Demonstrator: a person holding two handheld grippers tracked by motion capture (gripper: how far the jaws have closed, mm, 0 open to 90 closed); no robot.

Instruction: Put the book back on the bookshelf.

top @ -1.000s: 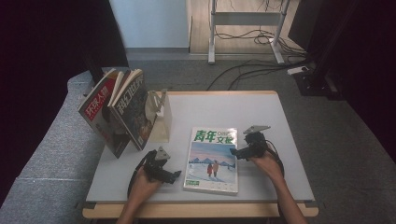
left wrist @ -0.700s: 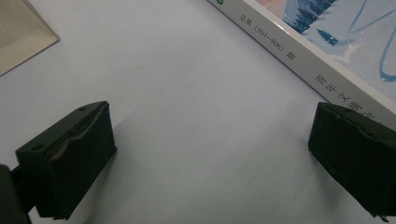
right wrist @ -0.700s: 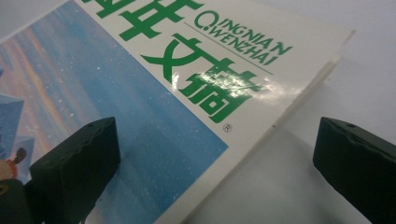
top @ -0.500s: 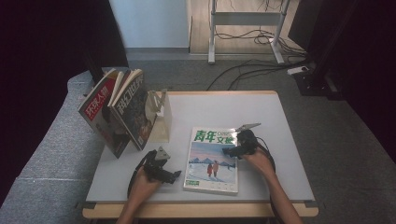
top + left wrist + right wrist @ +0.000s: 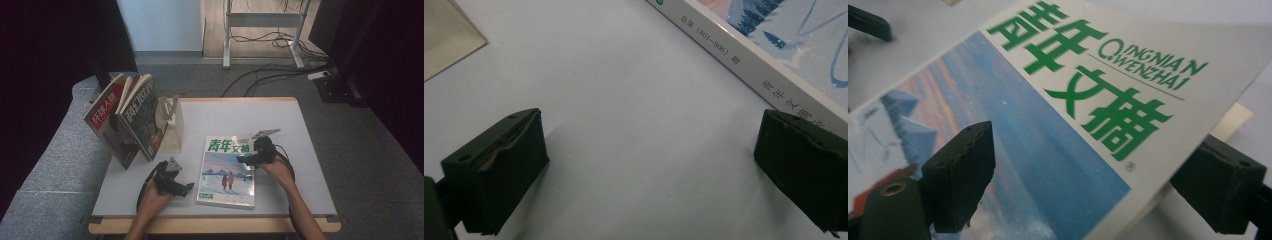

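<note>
In the high view, a magazine (image 5: 228, 171) with green characters on its cover lies flat on the white worktop (image 5: 300, 125), its long axis running from the person's edge toward the far edge and its title at the far end. The right gripper (image 5: 246, 159) sits over the magazine's far right corner, pointing left across the cover, with the person's right hand (image 5: 276, 170) behind it; its jaws have just been closing a little, yet they stand apart with the cover's corner between them. The left gripper (image 5: 186, 187) rests low on the worktop just beside the magazine's near left edge, pointing right at it, held by the left hand (image 5: 157, 197). Farther off, beyond the left gripper, a pale book stand (image 5: 171, 125) at the worktop's left side holds two upright magazines (image 5: 127, 117) that lean to the left, their spines tilted. In the left gripper view, the two black jaws stand wide open with bare worktop between them; the magazine's spine (image 5: 749, 70) runs slantwise past the right-hand jaw, close to it, and a corner of the stand's base (image 5: 446, 37) shows at the upper left, well apart from the jaws. In the right gripper view, the jaws straddle the magazine's corner (image 5: 1158, 165): one hangs above the blue cover picture (image 5: 1048, 165), the other sits off the magazine's edge, and neither pad presses on the paper. The green title (image 5: 1088, 80) runs diagonally away from the jaws.
</note>
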